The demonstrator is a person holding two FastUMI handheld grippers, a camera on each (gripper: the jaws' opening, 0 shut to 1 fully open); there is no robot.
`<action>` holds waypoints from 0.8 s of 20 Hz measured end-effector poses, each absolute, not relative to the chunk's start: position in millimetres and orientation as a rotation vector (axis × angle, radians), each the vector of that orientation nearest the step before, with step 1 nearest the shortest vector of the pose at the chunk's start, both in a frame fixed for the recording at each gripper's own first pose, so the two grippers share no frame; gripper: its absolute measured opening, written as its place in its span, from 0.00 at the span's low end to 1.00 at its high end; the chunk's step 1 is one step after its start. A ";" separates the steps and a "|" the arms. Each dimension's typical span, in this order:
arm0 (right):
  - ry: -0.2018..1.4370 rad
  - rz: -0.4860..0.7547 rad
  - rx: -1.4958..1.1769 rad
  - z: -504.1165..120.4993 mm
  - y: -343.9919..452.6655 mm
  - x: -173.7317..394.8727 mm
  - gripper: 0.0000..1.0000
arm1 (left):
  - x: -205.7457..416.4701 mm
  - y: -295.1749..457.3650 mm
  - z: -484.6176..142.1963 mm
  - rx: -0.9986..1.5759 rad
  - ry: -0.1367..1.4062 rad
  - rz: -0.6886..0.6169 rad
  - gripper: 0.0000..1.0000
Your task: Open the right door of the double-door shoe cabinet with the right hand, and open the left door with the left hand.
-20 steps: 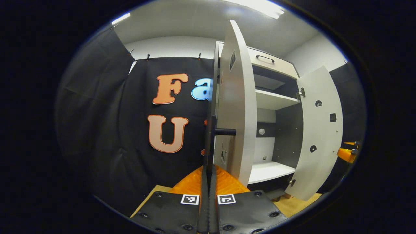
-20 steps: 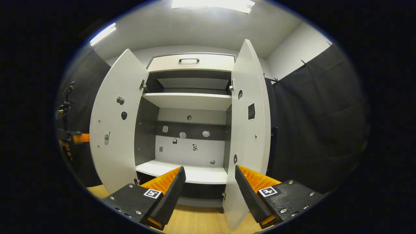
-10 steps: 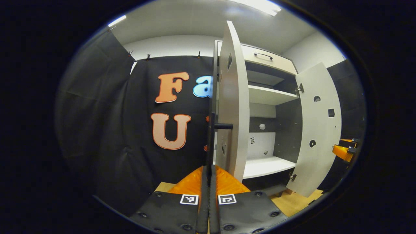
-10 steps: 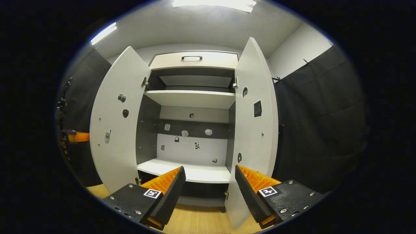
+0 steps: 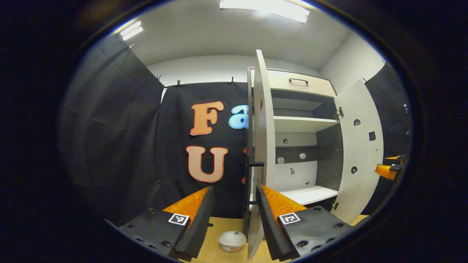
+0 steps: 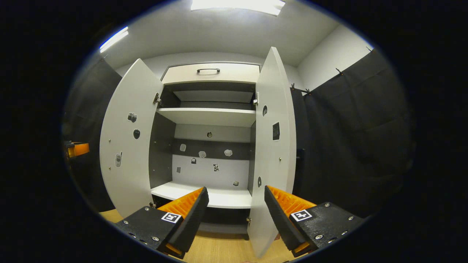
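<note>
Wooden flooring [image 5: 215, 237] runs under the booth, with black cloth walls [image 5: 117, 146] on 2 sides of a white shoe cabinet [image 6: 212, 120].

Nearest in the left gripper view, the left claw [image 5: 231, 208] is released, its 2 fingers spread and clear of everything. 1 small white bowl-like container [image 5: 232, 241] sits on the floor just below the gap. Just past the fingertips stands the left door [image 5: 264, 146], seen almost edge-on and swung out, with 1 dark bar handle [image 5: 252, 164] on its outer face. Farther off, the right door [image 5: 360, 153] also stands open, and the other gripper shows as 1 orange piece [image 5: 388, 170] beyond its edge.

In the right gripper view, the right claw [image 6: 236, 208] is likewise released, holding nothing, its 2 fingers framing the cabinet's lower opening. Both of the 2 doors are swung wide. Behind them the interior shows 2 white shelves: 1 upper shelf [image 6: 208, 116] and 1 lower shelf [image 6: 219, 195]. Several small stickers dot the back panel [image 6: 212, 168] and the inner door faces. Above sits 1 drawer front [image 6: 212, 73] with 1 dark handle [image 6: 208, 70]. Overhead, 2 ceiling lights [image 6: 237, 4] glow.
</note>
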State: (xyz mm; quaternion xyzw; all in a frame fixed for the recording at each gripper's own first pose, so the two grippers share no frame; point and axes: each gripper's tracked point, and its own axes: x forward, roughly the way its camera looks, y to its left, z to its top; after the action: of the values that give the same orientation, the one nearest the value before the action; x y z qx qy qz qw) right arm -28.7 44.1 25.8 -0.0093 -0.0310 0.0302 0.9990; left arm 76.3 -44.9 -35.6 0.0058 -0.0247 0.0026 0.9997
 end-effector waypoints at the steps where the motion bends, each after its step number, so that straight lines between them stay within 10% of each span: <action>1: -0.068 0.053 -0.019 31.4 39.7 -30.6 0.93 | 73.2 -46.2 -38.0 -0.002 -0.039 0.003 0.79; 3: -0.073 0.040 -0.018 41.1 32.1 -34.6 0.93 | 69.4 -44.7 -40.3 -0.028 -0.015 0.015 0.97; 16: -0.102 0.030 -0.011 66.1 15.6 -40.3 0.93 | 56.3 -26.5 -37.6 -0.009 -0.002 0.110 0.95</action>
State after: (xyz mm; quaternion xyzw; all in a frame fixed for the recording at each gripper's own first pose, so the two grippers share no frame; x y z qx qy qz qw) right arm -40.3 15.6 66.1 -0.0057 -0.0510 0.0150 0.9986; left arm 56.3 -26.5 -37.6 -0.0046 -0.0012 0.0548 0.9985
